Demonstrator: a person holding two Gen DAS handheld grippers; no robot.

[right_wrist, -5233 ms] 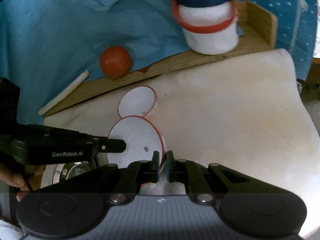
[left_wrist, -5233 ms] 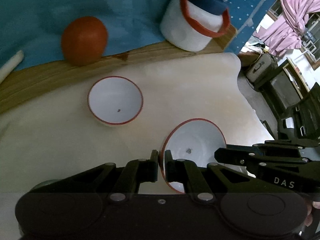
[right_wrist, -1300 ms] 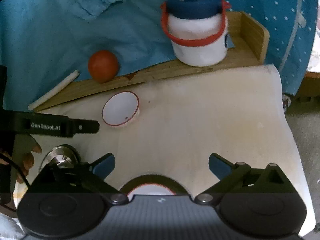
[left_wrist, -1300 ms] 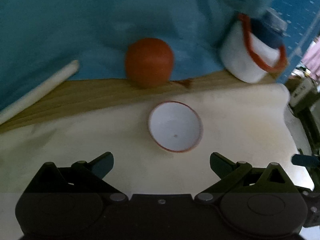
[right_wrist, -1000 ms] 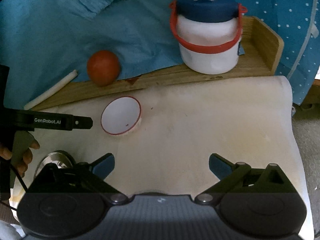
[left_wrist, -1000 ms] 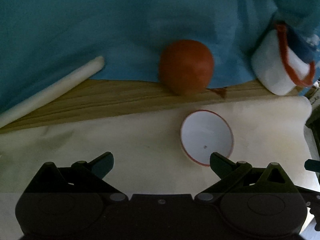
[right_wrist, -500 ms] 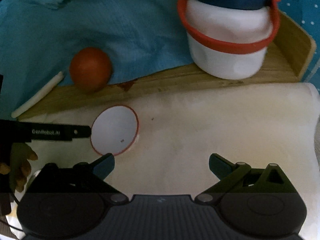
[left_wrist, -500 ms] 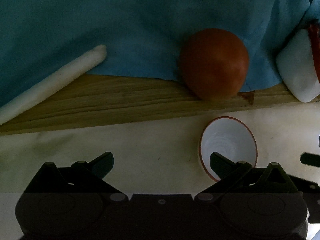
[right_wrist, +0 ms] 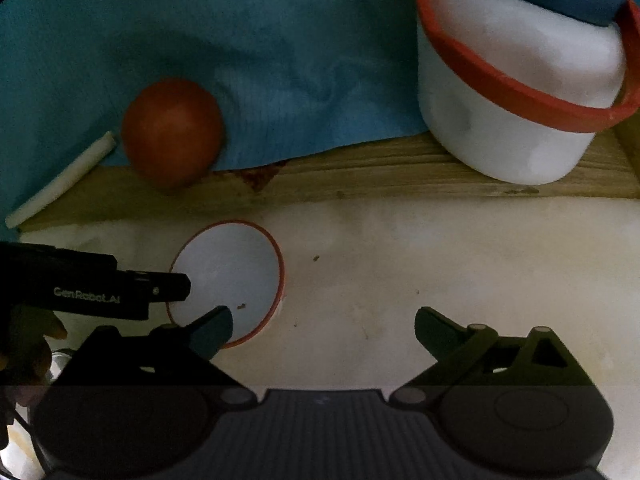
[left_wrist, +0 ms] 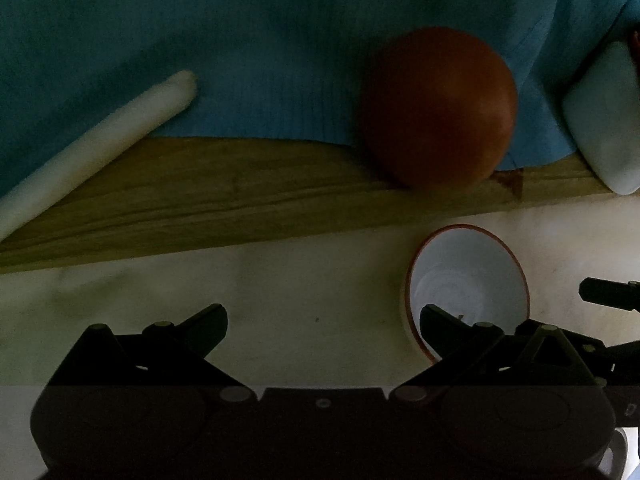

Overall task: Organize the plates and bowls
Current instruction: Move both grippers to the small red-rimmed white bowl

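A small white bowl with a red rim (left_wrist: pixel 468 284) stands on the cream cloth; it also shows in the right wrist view (right_wrist: pixel 232 276). My left gripper (left_wrist: pixel 322 322) is open and empty, its right finger tip over the bowl's near rim. My right gripper (right_wrist: pixel 322 324) is open and empty, its left finger tip over the bowl's near edge. The left gripper's finger (right_wrist: pixel 132 290) reaches over the bowl's left side in the right wrist view.
A wooden ledge (left_wrist: pixel 240 200) runs behind the cloth, with a red ball (left_wrist: pixel 438 108), a white rod (left_wrist: pixel 92 148) and blue fabric (left_wrist: pixel 240 40). A white jar with a red handle and blue lid (right_wrist: pixel 516 92) stands on the ledge at the right.
Both grippers held a second bowl five seconds ago and now are open. Over the last second both moved forward and lower toward the remaining bowl.
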